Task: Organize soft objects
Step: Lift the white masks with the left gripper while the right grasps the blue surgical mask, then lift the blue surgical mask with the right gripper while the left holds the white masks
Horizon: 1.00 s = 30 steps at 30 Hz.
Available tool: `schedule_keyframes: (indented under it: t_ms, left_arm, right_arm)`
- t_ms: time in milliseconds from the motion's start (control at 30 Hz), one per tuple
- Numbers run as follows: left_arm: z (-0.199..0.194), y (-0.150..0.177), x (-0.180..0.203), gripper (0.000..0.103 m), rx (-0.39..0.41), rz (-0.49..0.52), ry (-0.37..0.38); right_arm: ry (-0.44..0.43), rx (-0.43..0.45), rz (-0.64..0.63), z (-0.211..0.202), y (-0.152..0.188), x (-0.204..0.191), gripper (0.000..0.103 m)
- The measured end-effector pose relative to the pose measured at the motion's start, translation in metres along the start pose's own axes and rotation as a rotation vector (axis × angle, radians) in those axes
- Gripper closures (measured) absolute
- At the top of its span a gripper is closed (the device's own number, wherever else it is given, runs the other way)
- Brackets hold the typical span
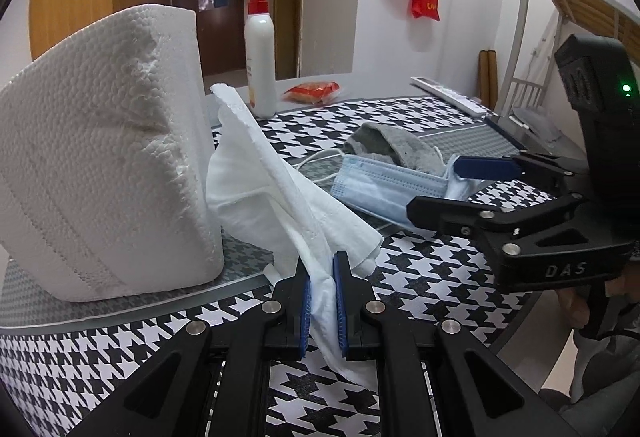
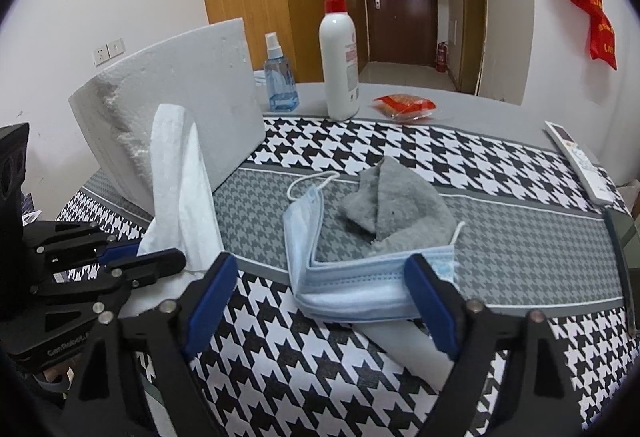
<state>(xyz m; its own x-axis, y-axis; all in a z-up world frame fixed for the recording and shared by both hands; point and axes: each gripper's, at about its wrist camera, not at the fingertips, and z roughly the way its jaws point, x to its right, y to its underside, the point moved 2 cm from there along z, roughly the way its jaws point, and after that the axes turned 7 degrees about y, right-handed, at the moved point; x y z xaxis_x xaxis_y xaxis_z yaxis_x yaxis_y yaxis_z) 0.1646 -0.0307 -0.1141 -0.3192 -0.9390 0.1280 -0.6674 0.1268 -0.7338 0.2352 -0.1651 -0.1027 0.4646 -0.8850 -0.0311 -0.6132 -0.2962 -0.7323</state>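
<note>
- Standing up from the left tongs (image 1: 321,301), a white tissue (image 1: 276,193) is clamped between the blue pads (image 1: 306,313); its upper part leans against the styrofoam block (image 1: 100,153).
- Lying on the worktop (image 2: 520,257), a blue face mask (image 2: 340,285) sits between the fingers of the right tongs (image 2: 324,301). These tongs are spread wide; the right pad (image 2: 432,301) overlaps the mask's edge, the left pad stands clear of it.
- Resting just behind the mask, a grey cloth (image 2: 396,209) touches it.
- Covering the worktop is a black-and-white houndstooth cloth (image 2: 320,357).
- Positioned at the far edge: a white pump bottle (image 2: 340,65), a blue spray bottle (image 2: 280,77), a red packet (image 2: 404,105).
- Lying at the right edge is a white remote control (image 2: 580,161).
</note>
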Motion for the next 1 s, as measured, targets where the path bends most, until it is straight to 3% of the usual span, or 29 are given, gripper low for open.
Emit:
schedule_keyframes:
  t_ms: [167, 367, 767, 900, 1000]
  left_arm:
    - [0.0, 0.002, 0.0, 0.092, -0.006, 0.001, 0.007]
    - [-0.001, 0.003, -0.001, 0.092, -0.004, 0.0, 0.019]
    - [-0.002, 0.004, -0.002, 0.092, -0.005, -0.006, 0.036]
    - [-0.006, 0.005, -0.003, 0.092, 0.005, -0.014, 0.03]
    - [-0.01, 0.005, -0.002, 0.092, 0.012, -0.012, 0.024]
  right_arm:
    - [0.004, -0.016, 0.0, 0.004, 0.001, -0.001, 0.017]
    - [0.03, -0.056, 0.0, 0.015, 0.0, -0.001, 0.027]
    - [0.114, -0.083, -0.039, 0.019, 0.007, -0.001, 0.06]
    - [0.113, -0.069, -0.028, 0.011, 0.007, -0.001, 0.074]
    - [0.109, -0.056, -0.031, 0.002, 0.008, -0.003, 0.079]
